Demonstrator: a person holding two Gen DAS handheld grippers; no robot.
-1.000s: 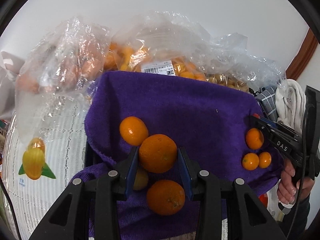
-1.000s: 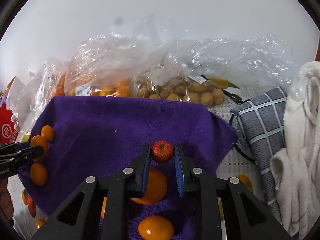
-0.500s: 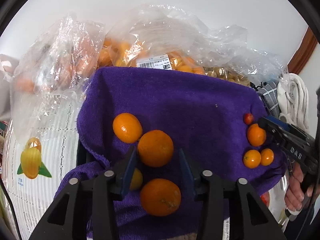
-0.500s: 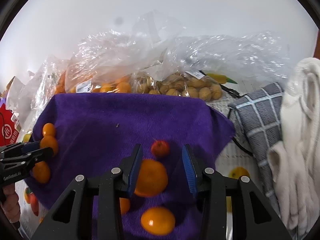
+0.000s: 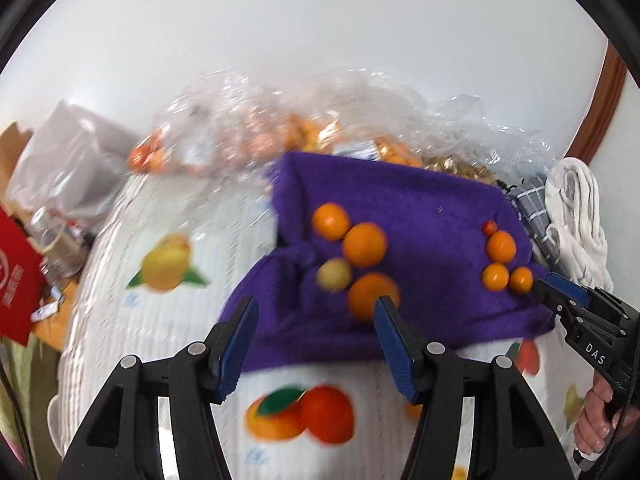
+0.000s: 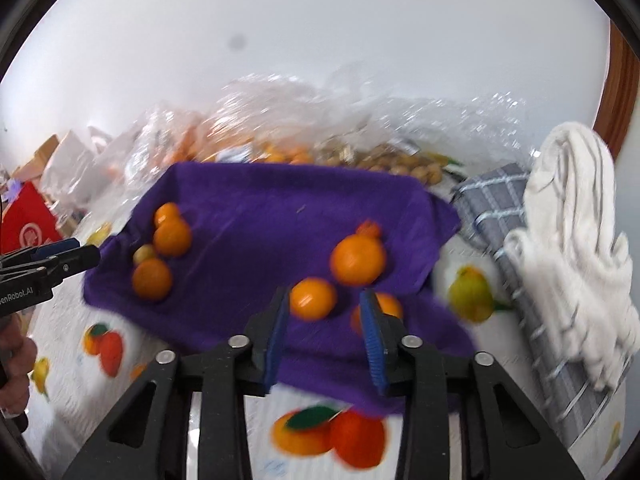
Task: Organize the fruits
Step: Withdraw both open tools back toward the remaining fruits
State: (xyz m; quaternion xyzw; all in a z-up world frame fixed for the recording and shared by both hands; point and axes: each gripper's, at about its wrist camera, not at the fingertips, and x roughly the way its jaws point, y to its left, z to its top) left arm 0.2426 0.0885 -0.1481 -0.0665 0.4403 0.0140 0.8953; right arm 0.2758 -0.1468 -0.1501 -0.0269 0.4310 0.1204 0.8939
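**Both jaws empty, fruit loose on the purple towel**

We hold the left gripper (image 5: 314,326) with its jaws spread wide and nothing between them, short of the near edge of the purple towel (image 5: 420,208). The right gripper (image 6: 324,330) is likewise open and empty, its jaws framing a small orange (image 6: 313,298) without touching it.

The fruit sits in two clusters on the towel: at the left, three oranges (image 5: 364,245) and a pale yellowish fruit (image 5: 335,275); at the right, three more oranges (image 5: 501,246) and a tiny red fruit (image 5: 489,227).

The risk we see is rolling. The towel is rumpled and its near edge droops over the desk (image 5: 168,312), so a nudge from a jaw tip could send round fruit off the cloth. Closing on one of several touching fruits may also push its neighbours away.

Both views are smeared by motion. The clear plastic bags (image 6: 288,120) behind the towel hold orange and brownish contents we cannot identify. The tiny red fruit is partly hidden behind an orange in the right view.
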